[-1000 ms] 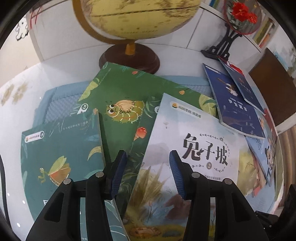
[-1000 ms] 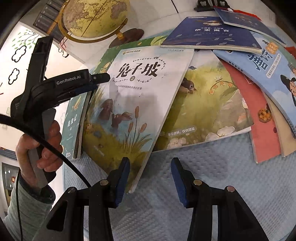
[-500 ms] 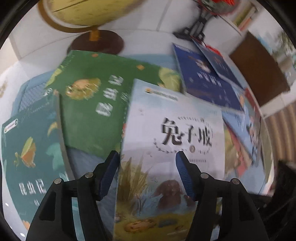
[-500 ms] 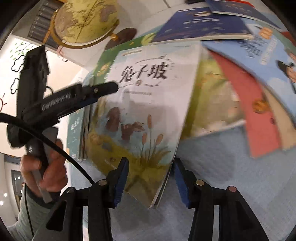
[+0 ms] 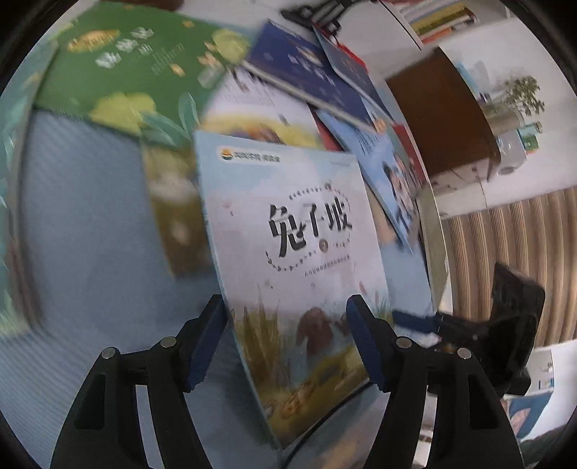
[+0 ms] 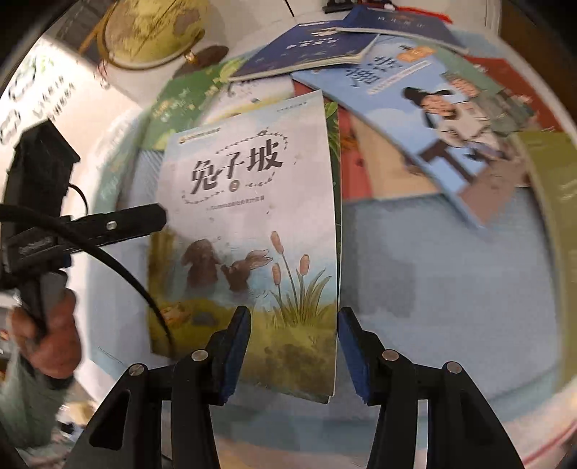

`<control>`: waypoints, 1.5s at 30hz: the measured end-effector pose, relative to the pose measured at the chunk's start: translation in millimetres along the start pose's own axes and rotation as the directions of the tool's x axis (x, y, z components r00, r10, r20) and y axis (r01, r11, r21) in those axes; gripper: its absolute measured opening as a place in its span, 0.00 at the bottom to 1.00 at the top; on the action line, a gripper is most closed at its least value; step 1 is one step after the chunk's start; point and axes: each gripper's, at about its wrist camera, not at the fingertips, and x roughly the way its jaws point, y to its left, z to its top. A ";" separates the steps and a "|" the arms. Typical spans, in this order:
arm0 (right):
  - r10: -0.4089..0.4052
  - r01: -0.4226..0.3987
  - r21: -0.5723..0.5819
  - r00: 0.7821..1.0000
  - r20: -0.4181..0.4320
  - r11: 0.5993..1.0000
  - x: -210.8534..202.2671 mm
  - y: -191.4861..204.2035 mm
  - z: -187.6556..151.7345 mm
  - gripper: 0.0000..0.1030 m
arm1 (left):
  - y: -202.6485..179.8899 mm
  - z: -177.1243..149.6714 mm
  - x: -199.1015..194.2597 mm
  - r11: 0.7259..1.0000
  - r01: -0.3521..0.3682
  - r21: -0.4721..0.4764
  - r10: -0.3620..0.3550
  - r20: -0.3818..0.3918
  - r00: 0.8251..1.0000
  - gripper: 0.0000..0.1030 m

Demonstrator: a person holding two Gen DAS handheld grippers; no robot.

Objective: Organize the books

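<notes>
The thin pale-blue paperback picture book with two brown rabbits and reeds on its cover [image 6: 252, 216] is seen raised and tilted above the light blue textured mat [image 6: 450, 270], in front of the scattered pile of other books. It is judged to be light and flexible: the cover is already bowed along its right edge, so it will probably bend or slip if it is held only at one corner. A grip near the spine or at the middle of the lower edge is judged safer.

The fingers of the right gripper [image 6: 294, 355] are apart, with the lower edge of the book between them; whether it is really pinched cannot be told. The fingers of the left gripper [image 5: 286, 344] are apart too, around the book's lower part.

Compared with one second ago, the book has been lifted from the dark green insect book [image 5: 119, 61], and the yellow globe [image 6: 151, 32] is no longer seen by the left camera.
</notes>
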 end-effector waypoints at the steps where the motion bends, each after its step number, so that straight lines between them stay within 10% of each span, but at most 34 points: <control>1: -0.017 0.017 -0.002 1.000 0.007 1.000 -2.7 -3.0 -4.2 0.48 | -5.2 -6.4 4.0 1.000 -0.007 0.012 0.007 -0.008 1.000 0.63; 11: -0.010 0.001 0.104 0.996 0.088 0.995 -3.3 -28.1 -6.4 0.48 | -18.8 -42.6 -6.8 0.999 -0.035 -0.016 0.036 0.053 0.998 0.63; 26: 0.157 -0.154 -0.106 0.987 0.017 0.982 -3.1 -12.6 -3.6 0.48 | -48.1 -91.7 6.6 0.970 -0.191 -0.149 0.214 0.160 0.964 0.63; 45: 0.026 -0.003 -0.223 0.995 0.101 0.975 -3.9 -9.0 0.6 0.44 | -45.2 -114.1 9.8 0.943 -0.181 -0.280 0.250 0.235 0.939 0.64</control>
